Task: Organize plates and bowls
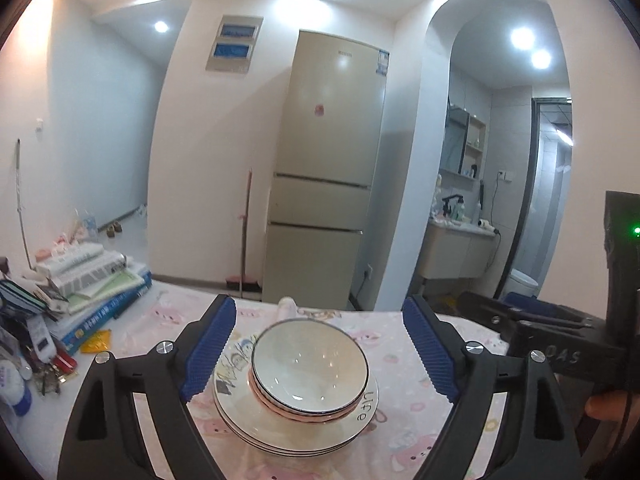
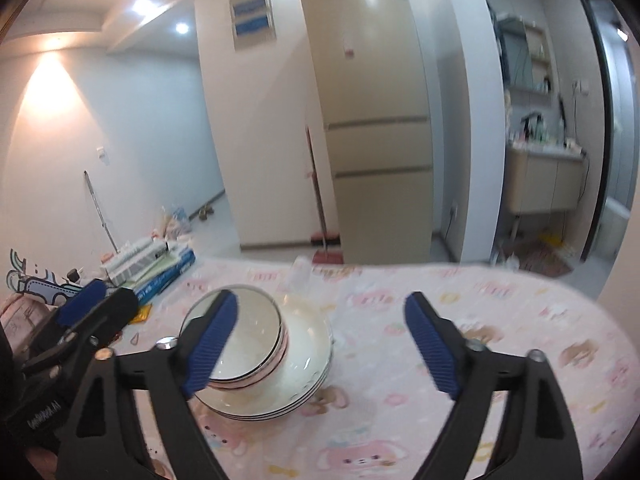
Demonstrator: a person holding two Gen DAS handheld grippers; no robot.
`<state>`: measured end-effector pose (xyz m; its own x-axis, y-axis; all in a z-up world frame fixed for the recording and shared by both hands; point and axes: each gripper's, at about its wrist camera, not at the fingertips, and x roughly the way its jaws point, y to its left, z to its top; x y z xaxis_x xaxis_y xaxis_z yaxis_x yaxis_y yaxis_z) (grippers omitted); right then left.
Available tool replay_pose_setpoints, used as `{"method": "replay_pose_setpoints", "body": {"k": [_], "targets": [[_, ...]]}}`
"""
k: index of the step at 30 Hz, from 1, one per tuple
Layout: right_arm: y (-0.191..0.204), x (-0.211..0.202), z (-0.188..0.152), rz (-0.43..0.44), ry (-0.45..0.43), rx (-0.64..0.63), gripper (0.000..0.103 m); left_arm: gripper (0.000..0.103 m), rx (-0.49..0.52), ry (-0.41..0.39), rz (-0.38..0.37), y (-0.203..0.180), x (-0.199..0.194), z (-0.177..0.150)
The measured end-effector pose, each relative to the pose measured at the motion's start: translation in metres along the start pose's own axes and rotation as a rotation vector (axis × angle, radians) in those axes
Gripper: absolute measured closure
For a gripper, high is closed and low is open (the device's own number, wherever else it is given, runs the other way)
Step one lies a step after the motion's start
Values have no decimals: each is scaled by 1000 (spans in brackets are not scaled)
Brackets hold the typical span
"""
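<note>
- Pink cartoon-print cloth covers the worktop (image 2: 460, 312), which sits in a small flat with a tall beige fridge (image 1: 332, 168) against the far wall.
- Bowls (image 1: 310, 364) sit nested rim-up in the middle of a stack of plates (image 1: 248, 420), all near the middle of the worktop; broad pieces underneath and deep ones on top make a steady pile that looks finished.
- Left gripper (image 1: 318, 352) hangs above and short of the pile with its jaws spread wide and nothing between the blue pads; the pile shows through the gap, untouched.
- Right gripper (image 2: 320, 344) is likewise spread and empty; in its view the pile lies partly behind its left-hand pad and apart from it. Both appear to be standing clear so as not to knock the crockery.
- Just beyond the pile a small pale bottle (image 1: 287, 307) stands on the cloth.
- Books and papers (image 1: 100, 284) are heaped at the left end of the worktop, well apart from the pile, with small clutter beside them.
- Little stands in the way: the cloth to the right of the pile is bare, though the two grippers are close to each other.
</note>
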<state>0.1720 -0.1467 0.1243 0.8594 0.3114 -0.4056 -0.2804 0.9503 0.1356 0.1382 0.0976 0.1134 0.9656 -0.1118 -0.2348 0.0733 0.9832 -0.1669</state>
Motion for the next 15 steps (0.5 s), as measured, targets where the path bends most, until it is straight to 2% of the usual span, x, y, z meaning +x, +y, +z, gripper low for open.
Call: {"method": "replay_pose_setpoints", "body": {"k": [2, 4, 5, 9, 15], "targets": [[-4, -20, 9, -3, -59, -1, 1, 12, 10, -32, -2, -4, -15, 8], [-4, -42, 17, -11, -112, -12, 1, 8, 23, -70, -4, -11, -32, 17], [-4, -51, 20, -13, -131, -21, 1, 0, 33, -87, -6, -15, -41, 22], [-6, -88, 25, -14, -197, -36, 0, 0, 61, -168, -23, -33, -75, 34], [-11, -147, 13, -37, -275, -17, 0, 0, 72, -206, -39, -55, -118, 32]]}}
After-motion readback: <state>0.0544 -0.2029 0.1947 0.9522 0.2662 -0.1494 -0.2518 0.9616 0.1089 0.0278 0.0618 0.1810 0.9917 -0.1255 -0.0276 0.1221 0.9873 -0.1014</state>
